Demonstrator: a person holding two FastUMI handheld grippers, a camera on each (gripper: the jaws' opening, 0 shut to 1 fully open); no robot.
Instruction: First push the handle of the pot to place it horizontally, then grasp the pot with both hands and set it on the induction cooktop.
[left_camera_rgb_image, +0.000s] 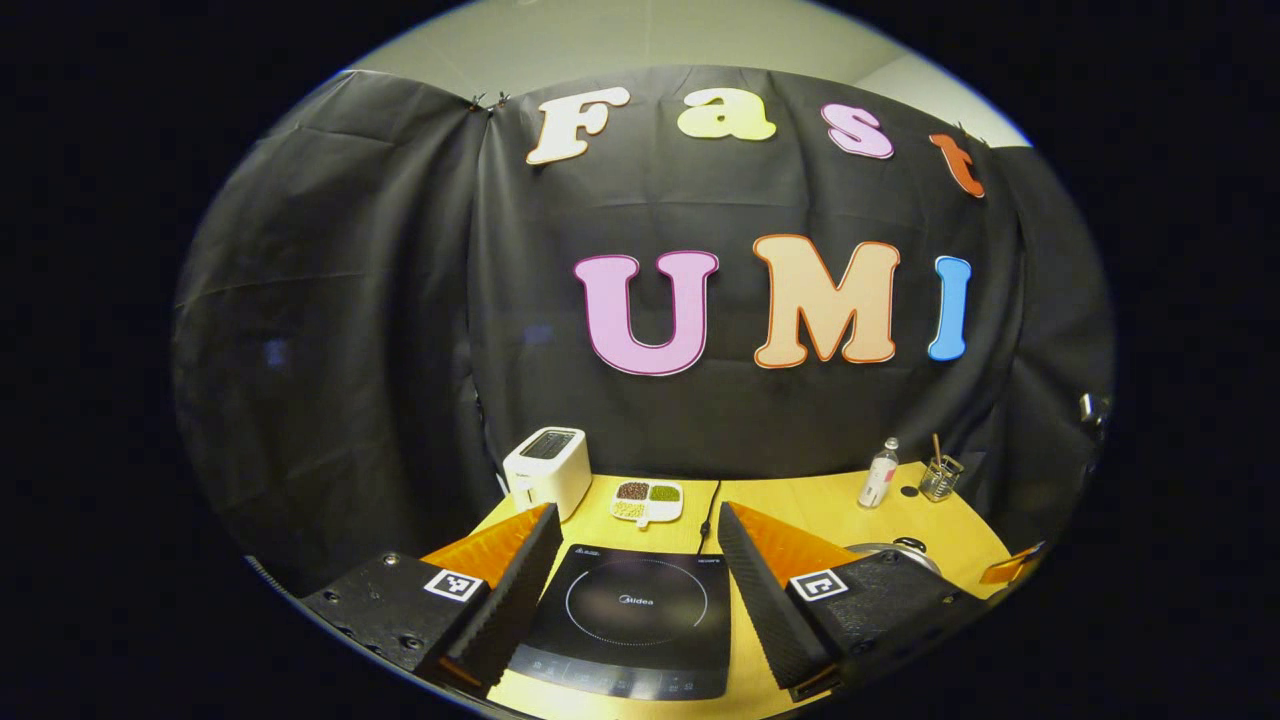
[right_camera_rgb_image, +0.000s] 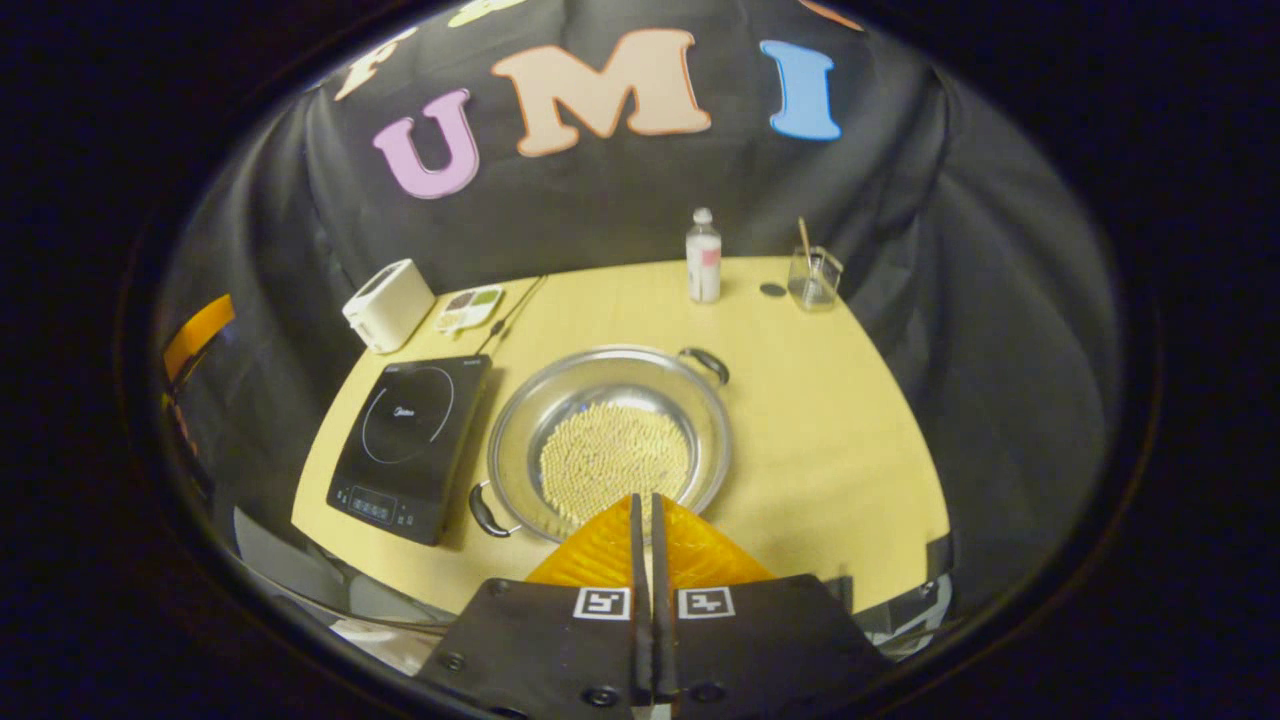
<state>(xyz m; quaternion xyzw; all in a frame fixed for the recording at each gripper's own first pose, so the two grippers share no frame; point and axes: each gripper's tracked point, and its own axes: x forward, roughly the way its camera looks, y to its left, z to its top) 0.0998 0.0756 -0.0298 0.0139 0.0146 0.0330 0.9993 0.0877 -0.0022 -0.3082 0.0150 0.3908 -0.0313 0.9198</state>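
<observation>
The left gripper (left_camera_rgb_image: 636, 540) hovers low over the tabletop (left_camera_rgb_image: 800, 505), level and facing the booth wall, its jaws spread wide and empty, framing the induction cooktop (left_camera_rgb_image: 628, 620) just below and between them. The right gripper (right_camera_rgb_image: 645, 520) is held high, tilted down at the tabletop (right_camera_rgb_image: 830, 420), its jaws pressed together with nothing between them. Their tips sit above the near rim of the pot (right_camera_rgb_image: 610, 440). The pot stands just beside the induction cooktop (right_camera_rgb_image: 410, 440), its two handles lying on a diagonal, one toward the near left, one toward the far right.
</observation>
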